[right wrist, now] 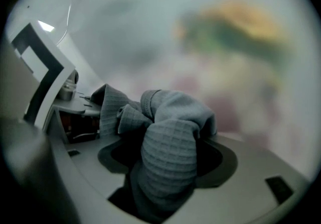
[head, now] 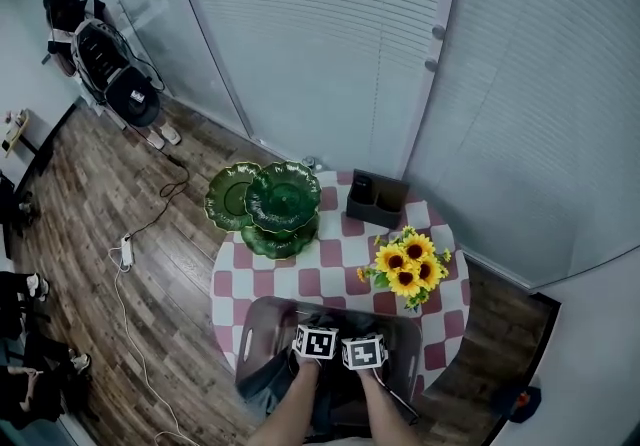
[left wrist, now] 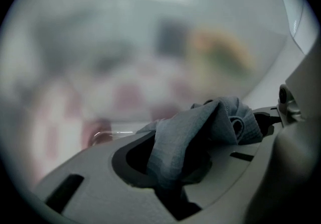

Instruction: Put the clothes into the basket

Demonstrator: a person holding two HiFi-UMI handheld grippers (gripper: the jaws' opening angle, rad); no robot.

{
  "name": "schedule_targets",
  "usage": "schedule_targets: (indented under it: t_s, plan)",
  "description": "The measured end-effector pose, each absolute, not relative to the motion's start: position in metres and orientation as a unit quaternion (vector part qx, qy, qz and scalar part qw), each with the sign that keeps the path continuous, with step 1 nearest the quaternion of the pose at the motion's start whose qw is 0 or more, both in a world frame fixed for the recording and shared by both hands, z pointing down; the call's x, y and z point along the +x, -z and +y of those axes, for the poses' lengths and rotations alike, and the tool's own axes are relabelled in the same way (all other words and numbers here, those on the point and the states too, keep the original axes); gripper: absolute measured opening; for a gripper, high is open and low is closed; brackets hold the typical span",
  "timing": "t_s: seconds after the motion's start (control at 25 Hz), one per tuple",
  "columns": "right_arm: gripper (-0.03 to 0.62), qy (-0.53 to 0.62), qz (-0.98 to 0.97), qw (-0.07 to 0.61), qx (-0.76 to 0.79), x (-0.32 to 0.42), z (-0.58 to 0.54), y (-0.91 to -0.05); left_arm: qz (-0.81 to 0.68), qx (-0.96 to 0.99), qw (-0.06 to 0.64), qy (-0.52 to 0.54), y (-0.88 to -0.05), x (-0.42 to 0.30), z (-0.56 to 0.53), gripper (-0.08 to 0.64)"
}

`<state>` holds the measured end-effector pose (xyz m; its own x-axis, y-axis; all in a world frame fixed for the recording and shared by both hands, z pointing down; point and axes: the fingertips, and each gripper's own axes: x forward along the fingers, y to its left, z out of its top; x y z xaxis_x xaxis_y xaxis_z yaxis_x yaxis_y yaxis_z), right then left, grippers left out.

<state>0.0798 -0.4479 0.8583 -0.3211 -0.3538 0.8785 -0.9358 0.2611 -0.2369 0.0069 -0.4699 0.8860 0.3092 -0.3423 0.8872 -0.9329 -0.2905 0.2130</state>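
Both grippers are hanging side by side and tipped steeply downward, and the basket [head: 262,319] is lying directly beneath their tips at the near edge of the checked table [head: 300,279]. That drop is what the coming move depends on.

The left gripper [left wrist: 175,178] is clenching a fold of the grey-blue waffle cloth [left wrist: 200,127], with its jaws nearly together on it. From there the cloth is trailing off toward the partner gripper. The right gripper [right wrist: 165,178] is standing with its jaws apart. A thick bunch of the same cloth [right wrist: 170,142] is sitting loosely in the gap and, as far as I can judge, is no longer being pinched.

So the garment's long axis is running across, from one set of tips to the other, and more blue fabric [head: 270,384] seems to be resting already inside the basket below the left gripper. Neither hand is nearer than the other. The left alone is gripping, so I judge that letting go there is what remains.

Ahead of the grippers, sunflowers [head: 408,269], green glass plates [head: 270,204] and a black box [head: 375,196] are sitting well apart.

No brand or lettering is showing anywhere — only the black-and-white squares on the grippers' cubes.
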Motion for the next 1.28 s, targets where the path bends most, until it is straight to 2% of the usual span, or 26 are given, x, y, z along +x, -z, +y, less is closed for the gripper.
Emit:
schedule_targets:
  t_s: [0.04,0.2,0.36,0.4,0.64,0.96,1.28]
  plan:
    - [0.306,-0.408,-0.706,0.361,0.454,0.080,-0.447,-0.858,-0.455,0.704,0.391,-0.380,-0.885,0.004,-0.470,0.042]
    - [0.402,-0.446,-0.680,0.360,0.457,0.085,-0.436,-0.865,-0.467,0.691,0.396,-0.383,-0.879,-0.012,-0.467,0.195]
    - [0.458,-0.442,-0.672,0.376,0.461,0.091,-0.434,-0.856,-0.458,0.690,0.397,-0.395,-0.870,-0.021,-0.466,0.318]
    - [0.464,-0.435,-0.675,0.378,0.461,0.092,-0.435,-0.851,-0.456,0.692,0.395,-0.397,-0.866,-0.022,-0.465,0.330]
    - [0.469,-0.417,-0.678,0.383,0.469,0.094,-0.427,-0.823,-0.452,0.705,0.372,-0.401,-0.836,-0.025,-0.466,0.339]
    - [0.468,-0.405,-0.679,0.357,0.497,0.090,-0.413,-0.788,-0.436,0.722,0.339,-0.416,-0.806,-0.017,-0.457,0.354]
    - [0.468,-0.361,-0.689,0.314,0.545,0.087,-0.419,-0.736,-0.501,0.753,0.255,-0.341,-0.740,-0.024,-0.476,0.354]
